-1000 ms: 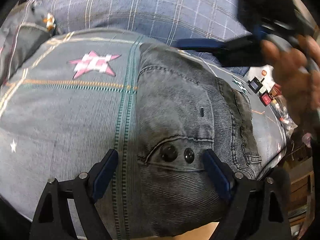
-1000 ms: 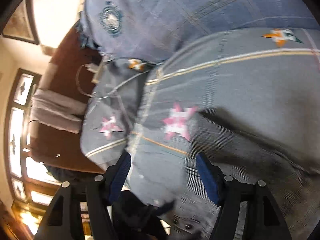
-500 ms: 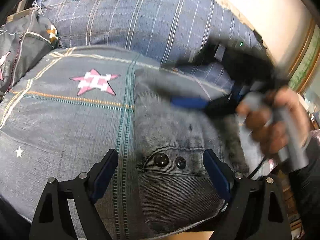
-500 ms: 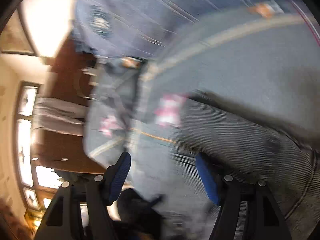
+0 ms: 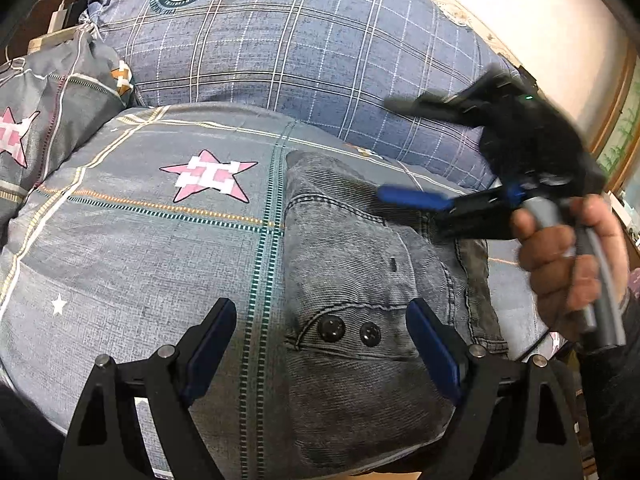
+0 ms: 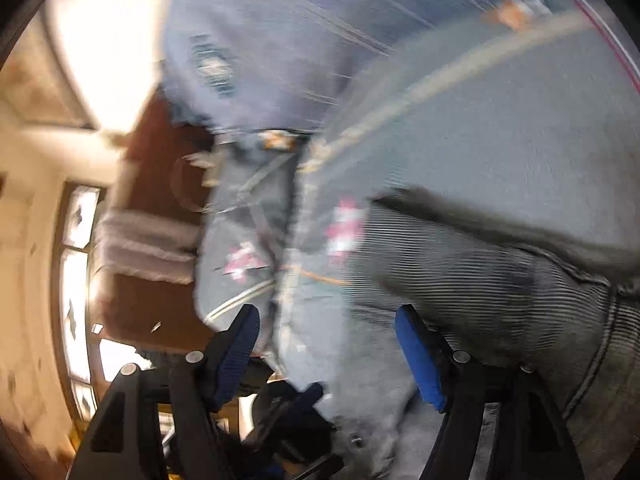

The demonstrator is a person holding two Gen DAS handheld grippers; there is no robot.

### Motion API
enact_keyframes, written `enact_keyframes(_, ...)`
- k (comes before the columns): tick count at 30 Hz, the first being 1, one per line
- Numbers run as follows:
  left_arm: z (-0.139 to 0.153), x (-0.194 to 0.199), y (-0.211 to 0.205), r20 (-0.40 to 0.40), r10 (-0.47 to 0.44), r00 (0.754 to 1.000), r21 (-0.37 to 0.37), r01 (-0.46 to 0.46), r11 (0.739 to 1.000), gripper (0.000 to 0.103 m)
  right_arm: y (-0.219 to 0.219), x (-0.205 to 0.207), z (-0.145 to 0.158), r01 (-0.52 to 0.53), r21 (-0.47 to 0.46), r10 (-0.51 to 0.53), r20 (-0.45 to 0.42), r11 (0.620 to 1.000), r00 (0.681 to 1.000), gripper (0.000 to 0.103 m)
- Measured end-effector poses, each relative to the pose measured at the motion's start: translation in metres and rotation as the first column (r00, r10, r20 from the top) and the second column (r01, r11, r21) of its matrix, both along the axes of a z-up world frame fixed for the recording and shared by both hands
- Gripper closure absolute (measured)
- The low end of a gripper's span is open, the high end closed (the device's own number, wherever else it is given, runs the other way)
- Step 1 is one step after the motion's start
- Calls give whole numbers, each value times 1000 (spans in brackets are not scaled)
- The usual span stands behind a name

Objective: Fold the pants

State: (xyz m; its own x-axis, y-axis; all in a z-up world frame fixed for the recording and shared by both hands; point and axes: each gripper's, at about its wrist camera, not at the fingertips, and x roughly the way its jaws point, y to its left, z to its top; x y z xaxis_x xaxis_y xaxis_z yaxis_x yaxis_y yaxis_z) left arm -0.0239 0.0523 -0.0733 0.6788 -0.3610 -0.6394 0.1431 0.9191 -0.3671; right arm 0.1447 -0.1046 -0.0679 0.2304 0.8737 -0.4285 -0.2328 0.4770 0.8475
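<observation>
Bed [image 5: 120,240]: a grey star-print cover is spreading over it, with a blue plaid pillow [image 5: 280,40] lying along the far edge.
Left claw [image 5: 320,344]: it is hanging released, jaws standing wide and gripping nothing, over the near edge of the bed; its right pad is sitting over the denim, its left pad over bare cover.
Pants [image 5: 360,260]: the dark grey jeans are lying folded on the bed's right half, two snap buttons [image 5: 350,330] showing at the near end between the left claw's jaws.
Long axis: the bundle is running from the near edge away toward the pillow, roughly in line with where the left claw is pointing.
Right claw [image 5: 396,148]: a hand [image 5: 568,256] is holding it above the far right part of the pants; its jaws are opening with nothing between them; its own view is blurring, so contact cannot be told.
Nearer hand: the left claw is looking nearer the buttoned end, the right nearer the far end; a next fold would probably be turning on those two ends.
</observation>
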Motion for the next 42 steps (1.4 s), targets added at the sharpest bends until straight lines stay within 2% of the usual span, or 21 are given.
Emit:
enact_keyframes(3, -5, 2, -2, -20, -2, 1000, 7, 2, 1000, 16, -6, 2, -6, 37, -34, -37, -2, 999, 999, 29)
enact_keyframes(4, -8, 3, -5, -31, -9, 999, 20, 9, 1000, 16, -10, 7, -20, 63, -64, -66, -48, 996, 997, 29)
enact_keyframes(6, -22, 8, -13, -77, -35, 996, 63, 40, 997, 15, -17, 11, -40, 78, -1, -78, -139, 997, 987, 29)
enact_keyframes(9, -24, 8, -7, -84, -27, 996, 22, 29, 999, 16, -14, 2, -15, 59, -3, -59, -60, 998, 996, 29)
enact_keyframes(10, -19, 6, -5, -65, -19, 998, 13, 20, 1000, 16, -13, -3, -3, 58, -10, -58, -15, 998, 998, 29)
enact_keyframes(12, -10, 1, -2, -12, -13, 1000, 1, 14, 1000, 16, -18, -5, 2, 82, -15, -82, 11, 996, 997, 29)
enact_keyframes(14, -13, 3, -7, -21, -34, 999, 15, 34, 999, 15, -24, 1, -12, 105, -62, -107, -21, 992, 994, 29)
enact_keyframes(16, -27, 9, -16, -75, -53, 996, 62, 58, 996, 15, -28, 8, -36, 111, -27, -113, -115, 993, 987, 30)
enact_keyframes(18, -24, 8, -12, -67, -49, 997, 34, 51, 998, 15, -24, 3, -21, 111, -45, -114, -72, 993, 991, 29)
enact_keyframes(21, -11, 4, -6, 3, -36, 999, 9, 36, 999, 15, -27, -6, 1, 126, -30, -126, 16, 992, 992, 29)
enact_keyframes(23, -17, 8, -11, -33, -59, 998, 30, 60, 998, 15, -33, -5, -6, 146, -77, -145, 15, 986, 989, 29)
enact_keyframes(24, -27, 13, -18, -83, -85, 993, 59, 90, 994, 15, -37, 1, -24, 147, -76, -150, -44, 986, 988, 30)
enact_keyframes(25, -29, 12, -18, -73, -82, 994, 62, 87, 994, 15, -40, 1, -31, 149, -48, -152, -76, 988, 985, 30)
enact_keyframes(27, -18, 8, -12, -48, -84, 995, 37, 86, 996, 15, -39, -2, -19, 147, -62, -150, -50, 987, 987, 29)
enact_keyframes(29, -10, 3, -5, 2, -74, 997, 4, 74, 997, 15, -32, -8, 5, 134, -62, -133, 21, 989, 991, 29)
enact_keyframes(32, -7, 1, -1, 14, -69, 998, -5, 69, 998, 15, -34, -11, 16, 145, -63, -141, 61, 987, 988, 28)
enact_keyframes(33, -7, 1, 0, 13, -61, 998, -13, 62, 998, 15, -37, -8, 9, 160, -89, -156, 50, 983, 986, 25)
enact_keyframes(34, -6, 0, 3, 13, -55, 998, -27, 55, 998, 15, -40, 0, -9, 171, -137, -173, -4, 976, 985, 27)
enact_keyframes(36, -5, -2, 12, 14, -29, 999, -35, 30, 999, 15, -46, 3, -22, 189, -73, -194, -63, 979, 979, 27)
enact_keyframes(40, -4, 6, 21, -23, 37, 999, -47, -39, 998, 15, -41, -20, 20, 191, -70, -186, 68, 979, 980, 26)
enact_keyframes(42, -4, 8, 26, -39, 66, 997, -50, -68, 996, 15, -44, -34, 30, 172, -75, -166, 85, 982, 982, 26)
